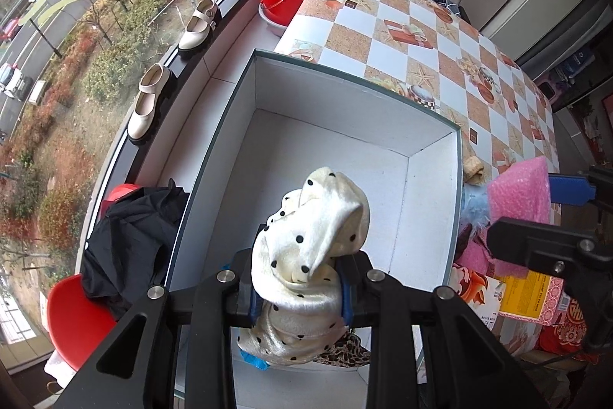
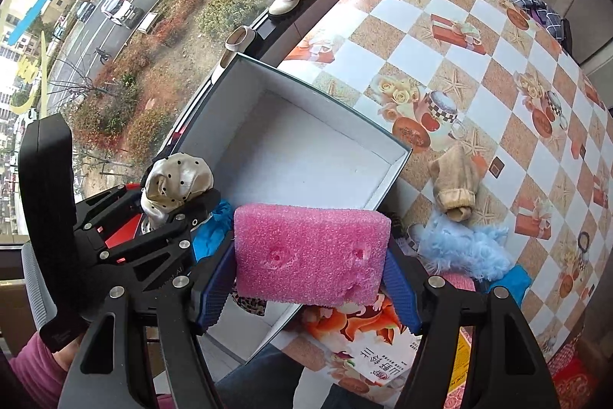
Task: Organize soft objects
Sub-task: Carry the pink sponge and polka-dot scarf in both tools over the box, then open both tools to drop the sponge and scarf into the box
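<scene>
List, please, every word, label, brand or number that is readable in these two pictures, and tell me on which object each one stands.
"山野铃兰", seen upside down, as best I can read it: on the squirrel-print box under the pink foam block.
Small print on the yellow label of that box: too blurred to read.
Pale embossed letters on the left gripper: too faint to read.
Red fabric pattern: ornament, unreadable.

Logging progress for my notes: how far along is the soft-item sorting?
Done: leopard-print fabric lies in the white open box. In hand: left claw holds a cream polka-dot cloth over the box; right claw holds a pink foam block. Left: beige sock and blue fluffy piece on the table.
</scene>
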The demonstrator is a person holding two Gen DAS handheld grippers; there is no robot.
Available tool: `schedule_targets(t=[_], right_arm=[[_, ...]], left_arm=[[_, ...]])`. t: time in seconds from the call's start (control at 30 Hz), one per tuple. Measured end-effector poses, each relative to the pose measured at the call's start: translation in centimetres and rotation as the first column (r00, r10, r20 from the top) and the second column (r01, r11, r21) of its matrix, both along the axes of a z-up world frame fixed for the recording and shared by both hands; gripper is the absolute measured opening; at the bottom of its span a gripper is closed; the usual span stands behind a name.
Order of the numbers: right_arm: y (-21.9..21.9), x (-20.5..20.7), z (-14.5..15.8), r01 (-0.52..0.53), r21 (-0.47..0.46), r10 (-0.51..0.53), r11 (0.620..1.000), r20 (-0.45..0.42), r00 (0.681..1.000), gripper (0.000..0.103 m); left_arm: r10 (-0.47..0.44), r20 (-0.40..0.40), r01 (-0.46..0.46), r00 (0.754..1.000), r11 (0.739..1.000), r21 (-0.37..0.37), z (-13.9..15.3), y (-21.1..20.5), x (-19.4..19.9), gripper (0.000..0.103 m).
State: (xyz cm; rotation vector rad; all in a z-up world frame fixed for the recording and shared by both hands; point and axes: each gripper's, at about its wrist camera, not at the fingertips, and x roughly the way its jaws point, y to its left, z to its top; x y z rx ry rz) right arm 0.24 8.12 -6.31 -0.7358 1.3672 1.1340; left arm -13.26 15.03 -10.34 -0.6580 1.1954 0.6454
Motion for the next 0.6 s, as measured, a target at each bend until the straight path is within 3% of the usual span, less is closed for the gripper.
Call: schedule_targets(t=[0.47, 0.57, 0.6], right_arm=[[1.3, -1.3, -0.7, -0.063, -0.02, 0.063, 0.998, 0.028, 0.998, 0.071], [1.5, -1.4, -0.8, -0.065, -0.019, 0.065, 0.998, 0.028, 0.997, 0.071], [1.6, -1.4, -0.8, -0.064, -0.017, 0.065, 0.998, 0.027, 0.998, 0.071]], left_arm=[[0.009, -0.009, -0.009, 1.0, 1.0, -0.016, -0.7, 0.2, -0.3, 0.036], [0.005, 0.006, -0.004, 1.0, 1.0, -0.024, -0.6, 0.1, -0.4, 0.049], [0.002, 0.01, -0.002, 1.0, 1.0, -0.022, -0.6, 0.0, -0.4, 0.06]])
